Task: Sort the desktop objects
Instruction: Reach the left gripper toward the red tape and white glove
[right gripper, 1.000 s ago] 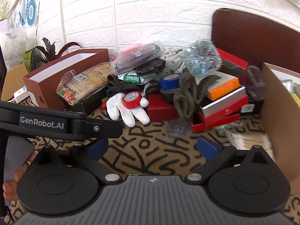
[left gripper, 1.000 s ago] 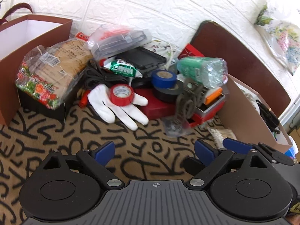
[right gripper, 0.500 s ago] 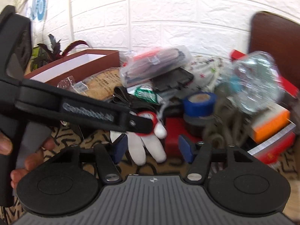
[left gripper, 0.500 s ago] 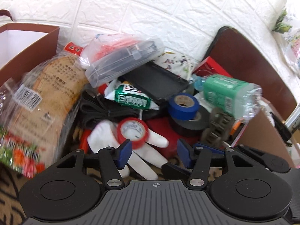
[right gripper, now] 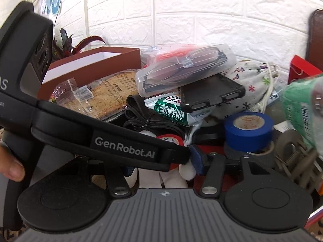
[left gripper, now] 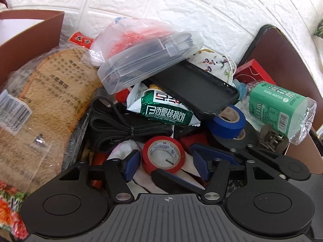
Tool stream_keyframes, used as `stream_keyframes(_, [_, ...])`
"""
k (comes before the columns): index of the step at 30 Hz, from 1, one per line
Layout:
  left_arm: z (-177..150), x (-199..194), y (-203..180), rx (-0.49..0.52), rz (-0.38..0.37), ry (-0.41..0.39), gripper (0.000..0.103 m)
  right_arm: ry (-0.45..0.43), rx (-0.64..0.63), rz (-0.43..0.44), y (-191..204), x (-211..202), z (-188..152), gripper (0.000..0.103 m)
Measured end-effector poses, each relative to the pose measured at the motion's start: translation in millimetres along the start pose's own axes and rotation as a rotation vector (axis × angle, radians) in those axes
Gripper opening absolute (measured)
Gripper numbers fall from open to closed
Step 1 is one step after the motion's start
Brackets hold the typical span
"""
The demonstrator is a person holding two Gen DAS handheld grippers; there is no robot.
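Note:
A red tape roll [left gripper: 164,141] lies on a white glove [left gripper: 121,147] at the near edge of the pile. My left gripper [left gripper: 165,165] straddles the roll; its jaws are opening, and a gap shows on the right side. My right gripper [right gripper: 163,166] stands beside it, fingers [left gripper: 218,155] apart. The glove's fingers [right gripper: 167,178] and the red roll [right gripper: 171,138] lie between its pads, with no clear contact. The left gripper's finger [right gripper: 121,145] crosses the right wrist view and hides part of the gap.
Behind lie a blue tape roll [left gripper: 226,123] on a black one [left gripper: 228,141], a green-label bottle [left gripper: 276,104], a black phone case [left gripper: 193,88], a green snack packet [left gripper: 165,111], a clear case [left gripper: 149,60] and bagged insoles [left gripper: 46,100]. A brown box [left gripper: 30,36] stands left.
Both grippers have moved forward into the pile and narrowed their jaws. The left one now has the red tape roll between its pads; the right one has drawn in beside it over the glove.

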State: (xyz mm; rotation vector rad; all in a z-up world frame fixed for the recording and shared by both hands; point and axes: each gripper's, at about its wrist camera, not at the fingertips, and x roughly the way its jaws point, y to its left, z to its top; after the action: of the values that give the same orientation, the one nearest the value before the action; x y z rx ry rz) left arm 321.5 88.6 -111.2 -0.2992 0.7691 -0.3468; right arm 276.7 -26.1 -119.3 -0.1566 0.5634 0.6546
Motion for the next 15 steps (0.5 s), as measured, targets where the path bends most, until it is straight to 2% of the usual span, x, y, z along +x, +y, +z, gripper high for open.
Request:
stream_keyframes(5, [2.5,6.5,5.5,-0.022,-0.021,0.014,0.069,-0.003,-0.035,-0.03,3.3,7.4,-1.9,0.06])
stream_keyframes(10, [0.4,-0.3,2.6,-0.019,-0.009,0.019,0.062,-0.003,-0.033,-0.034,4.2,3.5,-0.9,0.048])
stream_keyframes(15, [-5.1,-9.6,-3.7,-0.03,-0.004,0.036,0.062,0.011,-0.039,-0.023,7.8,-7.2,-1.4,0.048])
